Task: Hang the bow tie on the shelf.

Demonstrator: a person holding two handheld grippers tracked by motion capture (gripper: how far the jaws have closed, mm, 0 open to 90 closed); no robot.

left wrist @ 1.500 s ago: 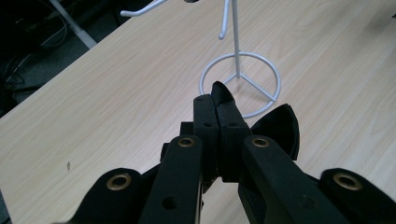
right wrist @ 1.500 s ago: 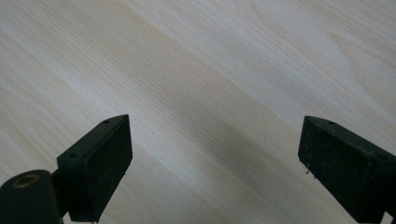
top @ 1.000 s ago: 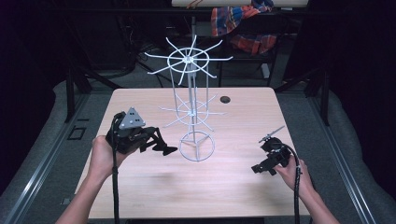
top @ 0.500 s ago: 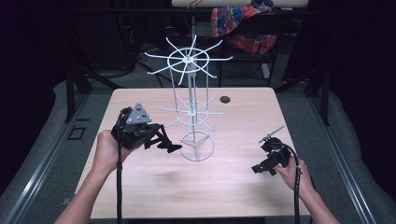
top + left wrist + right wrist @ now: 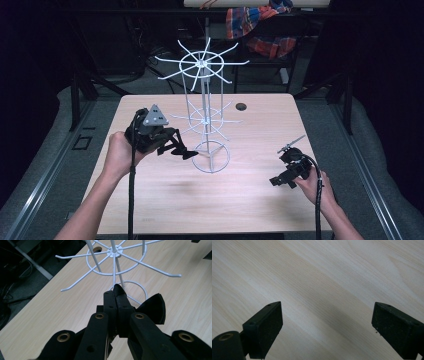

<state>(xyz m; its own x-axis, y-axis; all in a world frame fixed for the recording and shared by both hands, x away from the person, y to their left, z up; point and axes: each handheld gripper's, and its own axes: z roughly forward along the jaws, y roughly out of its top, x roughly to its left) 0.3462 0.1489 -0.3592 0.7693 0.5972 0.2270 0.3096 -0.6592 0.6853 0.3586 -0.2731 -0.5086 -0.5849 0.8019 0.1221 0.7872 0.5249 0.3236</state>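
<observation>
A white wire display stand (image 5: pixel 201 64) with two tiers of radiating hooks and a ring base stands mid-table. My left gripper (image 5: pixel 186 153) hovers just left of the ring base, pointing at it. In the left gripper view its jaws (image 5: pixel 115 293) are pressed together, aimed at the stand (image 5: pixel 113 251). A dark curved piece (image 5: pixel 153 308) shows beside them, and I cannot tell what it is. My right gripper (image 5: pixel 283 167) rests low near the table's right front. Its pads (image 5: pixel 265 325) stand wide apart over bare wood with nothing between them.
The light wooden table (image 5: pixel 165 200) has a small round black hole (image 5: pixel 241 106) near its far edge, behind the stand. Dark floor and metal rails surround the table. A plaid cloth (image 5: pixel 260 25) hangs on furniture beyond it.
My left gripper has shifted a little away from the person and toward the stand, rising slightly. The right gripper has stayed where it was.
</observation>
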